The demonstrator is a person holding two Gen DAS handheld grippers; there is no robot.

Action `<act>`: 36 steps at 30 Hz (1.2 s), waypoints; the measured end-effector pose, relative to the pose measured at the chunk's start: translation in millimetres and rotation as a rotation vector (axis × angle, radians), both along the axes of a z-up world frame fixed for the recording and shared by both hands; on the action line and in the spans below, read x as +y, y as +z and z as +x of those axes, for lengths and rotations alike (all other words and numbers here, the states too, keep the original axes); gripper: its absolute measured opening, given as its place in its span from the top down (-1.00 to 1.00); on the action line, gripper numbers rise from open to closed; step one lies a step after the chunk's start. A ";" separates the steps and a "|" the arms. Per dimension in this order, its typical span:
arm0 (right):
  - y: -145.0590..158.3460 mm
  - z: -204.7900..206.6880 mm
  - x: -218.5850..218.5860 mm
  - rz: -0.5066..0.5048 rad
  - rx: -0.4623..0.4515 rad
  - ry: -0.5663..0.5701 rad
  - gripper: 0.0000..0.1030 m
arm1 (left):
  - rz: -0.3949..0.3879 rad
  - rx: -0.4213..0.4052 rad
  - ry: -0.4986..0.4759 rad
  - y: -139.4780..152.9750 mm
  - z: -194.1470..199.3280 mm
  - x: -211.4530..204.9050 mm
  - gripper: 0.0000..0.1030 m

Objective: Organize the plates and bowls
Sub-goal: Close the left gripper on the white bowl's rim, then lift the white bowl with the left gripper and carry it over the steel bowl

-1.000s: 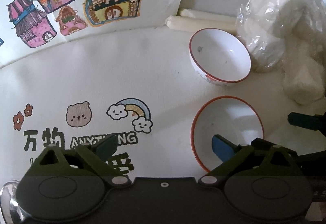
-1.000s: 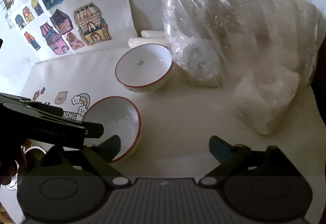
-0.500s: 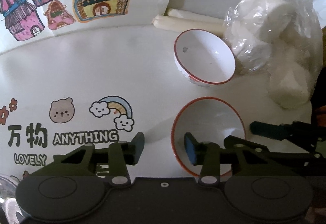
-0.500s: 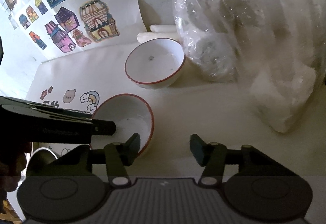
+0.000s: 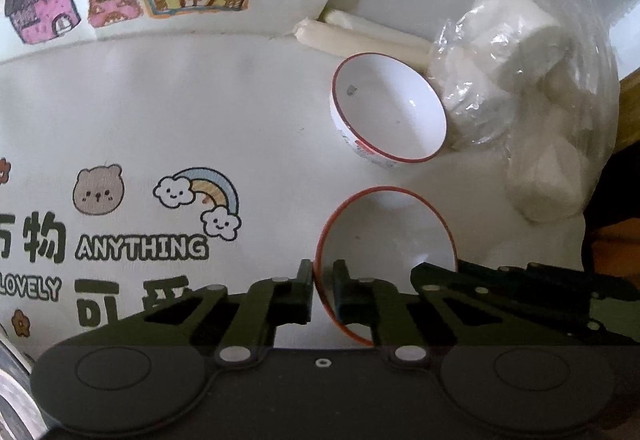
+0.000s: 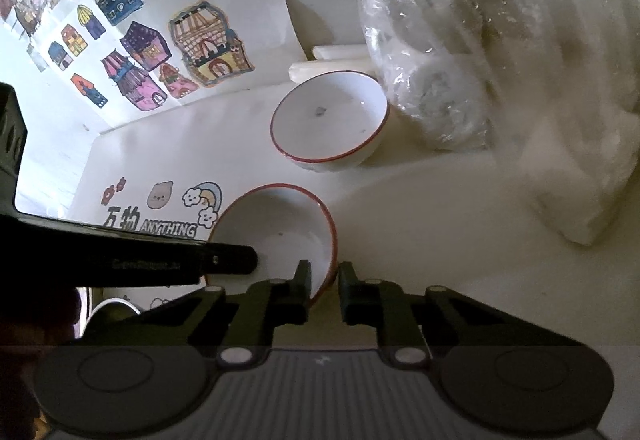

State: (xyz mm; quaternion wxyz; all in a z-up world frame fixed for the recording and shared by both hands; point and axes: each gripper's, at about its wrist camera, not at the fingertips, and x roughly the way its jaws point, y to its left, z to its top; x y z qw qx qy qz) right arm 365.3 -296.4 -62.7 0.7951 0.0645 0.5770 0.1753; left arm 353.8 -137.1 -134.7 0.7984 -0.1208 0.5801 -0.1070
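Risk of slip: I judge the near bowl (image 5: pixel 386 240) can slide out, because each hand-held gripper pinches only a thin part of its red rim, and the glazed wall looks smooth.
Risk of twist: if my two hands lift unevenly, the near bowl can tilt and knock the far bowl (image 5: pixel 390 108), which stands close at 12 o'clock from it.
Risk at the bag: the plastic bag (image 5: pixel 528 88) touches the far bowl at its 3 o'clock side, so I think it can drag when that bowl moves.
Left hand-held gripper (image 5: pixel 322 290): nearly pressed together, it pinches the rim of the near bowl at 9 o'clock.
Right hand-held gripper (image 6: pixel 324 290): also almost together, the rim at 4 o'clock of the near bowl sits between its fingers.
Place of the bowls: both stand upright on the worktop (image 5: pixel 200 112), the near one low at centre, right of the rainbow print (image 5: pixel 200 196).
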 end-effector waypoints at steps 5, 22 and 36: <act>3.4 -3.1 -3.7 0.000 0.027 -0.013 0.76 | -0.015 -0.014 -0.003 9.0 -6.6 2.5 0.86; 22.6 -26.2 -0.8 -0.016 0.024 -0.080 0.82 | -0.021 -0.019 -0.049 24.5 -22.6 7.0 0.86; 54.6 -37.1 18.3 0.000 -0.036 -0.088 0.81 | -0.066 -0.068 -0.017 57.7 -31.3 36.8 0.86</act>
